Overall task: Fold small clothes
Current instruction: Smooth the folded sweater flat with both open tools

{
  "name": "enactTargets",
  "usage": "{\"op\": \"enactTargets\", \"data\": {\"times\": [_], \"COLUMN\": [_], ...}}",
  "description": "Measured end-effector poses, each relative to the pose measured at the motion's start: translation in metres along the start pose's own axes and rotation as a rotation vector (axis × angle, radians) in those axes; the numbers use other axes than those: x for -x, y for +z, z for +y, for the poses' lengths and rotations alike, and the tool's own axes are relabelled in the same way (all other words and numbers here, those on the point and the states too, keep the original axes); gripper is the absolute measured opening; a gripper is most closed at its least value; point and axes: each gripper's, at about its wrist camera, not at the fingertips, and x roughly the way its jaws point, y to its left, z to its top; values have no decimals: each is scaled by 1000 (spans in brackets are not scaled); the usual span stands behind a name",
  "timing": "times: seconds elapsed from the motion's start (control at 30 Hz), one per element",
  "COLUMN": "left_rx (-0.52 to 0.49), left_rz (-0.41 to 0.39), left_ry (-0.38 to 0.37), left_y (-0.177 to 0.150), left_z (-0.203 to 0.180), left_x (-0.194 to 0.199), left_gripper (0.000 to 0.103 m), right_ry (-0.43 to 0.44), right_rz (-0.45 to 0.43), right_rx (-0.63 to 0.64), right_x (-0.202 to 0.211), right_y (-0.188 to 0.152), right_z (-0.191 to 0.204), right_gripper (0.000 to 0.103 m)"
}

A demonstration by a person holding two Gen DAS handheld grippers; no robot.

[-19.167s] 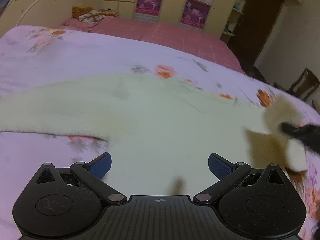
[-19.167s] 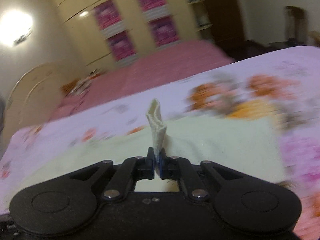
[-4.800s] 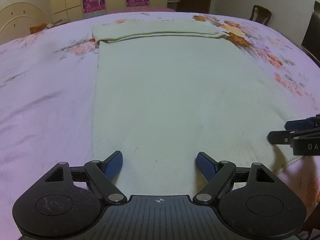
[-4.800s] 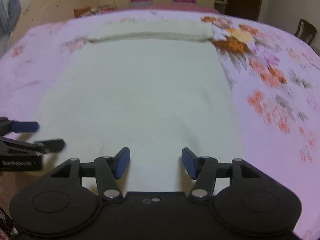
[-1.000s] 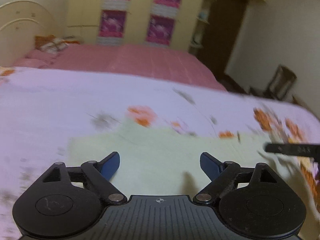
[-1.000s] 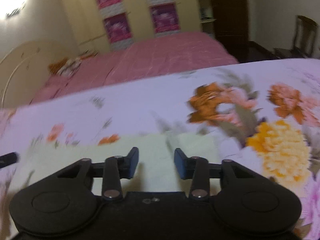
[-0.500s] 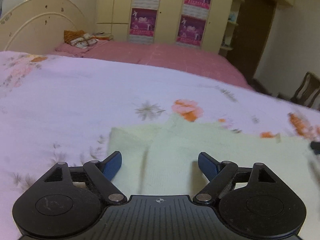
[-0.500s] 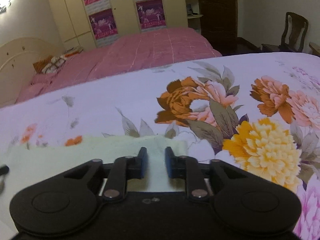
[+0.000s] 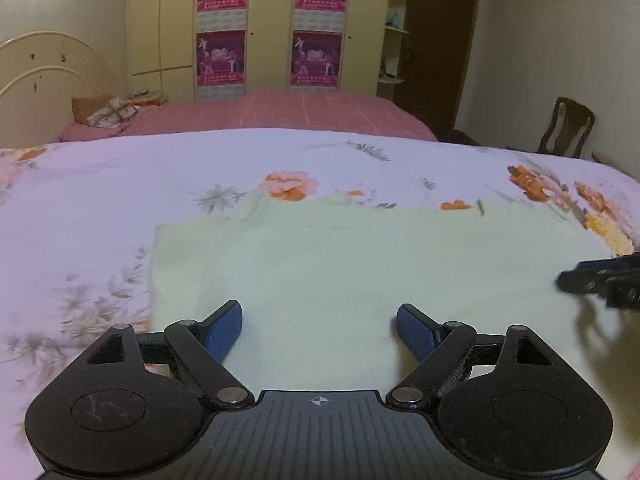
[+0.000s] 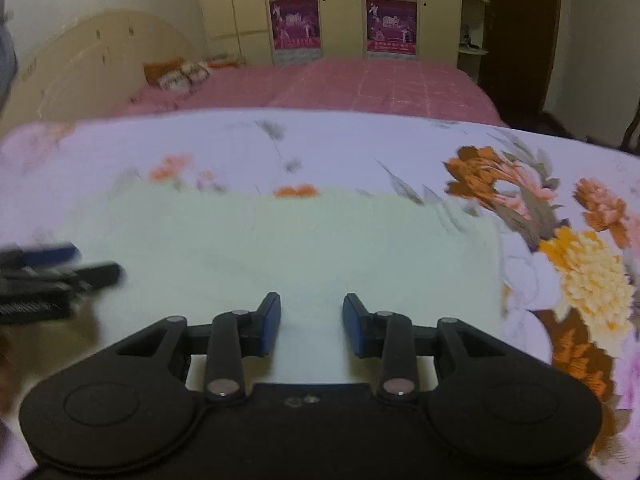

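A pale green cloth [image 9: 360, 256] lies folded flat in a wide rectangle on the floral bedspread [image 9: 100, 200]. My left gripper [image 9: 320, 320] hovers open over the cloth's near left part, and nothing sits between its blue pads [image 9: 226, 322]. Over the near right part of the cloth [image 10: 300, 240], my right gripper [image 10: 312, 312] has its jaws a short way apart, with only flat cloth below them. Each gripper shows in the other's view: the right gripper [image 9: 600, 280] at the right edge, the left gripper [image 10: 52, 272] at the left edge.
Bare floral bedspread [image 10: 580, 260] surrounds the cloth on all sides. Beyond it lies a pink bed [image 9: 280, 112] with a pillow [image 9: 108, 114], then a wardrobe with posters [image 9: 268, 24]. A wooden chair [image 9: 566, 126] stands at the right by a dark door.
Both grippers have slid inward over the cloth, so more of it fills each view. The right gripper now shows clearly at the left wrist view's right edge. Jaw gaps look unchanged.
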Motion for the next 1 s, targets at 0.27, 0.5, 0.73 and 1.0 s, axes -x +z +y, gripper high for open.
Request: {"op": "enactTargets", "data": {"times": [0.27, 0.5, 0.73, 1.0], "left_rx": [89, 3, -38, 10], "left_rz": [2, -8, 44, 60], "left_ry": [32, -34, -8, 8], "left_y": [-8, -17, -36, -45], "left_z": [16, -21, -13, -1], "left_x": [32, 47, 47, 68], "left_gripper": [84, 84, 84, 84], "right_ry": [-53, 67, 13, -49], "right_rz": [3, -2, 45, 49], "right_rx": [-122, -65, -33, -98], "right_x": [19, 40, 36, 63], "right_y": [-9, -20, -43, -63], "right_z": [-33, 24, 27, -6], "right_gripper": [35, 39, 40, 41]}}
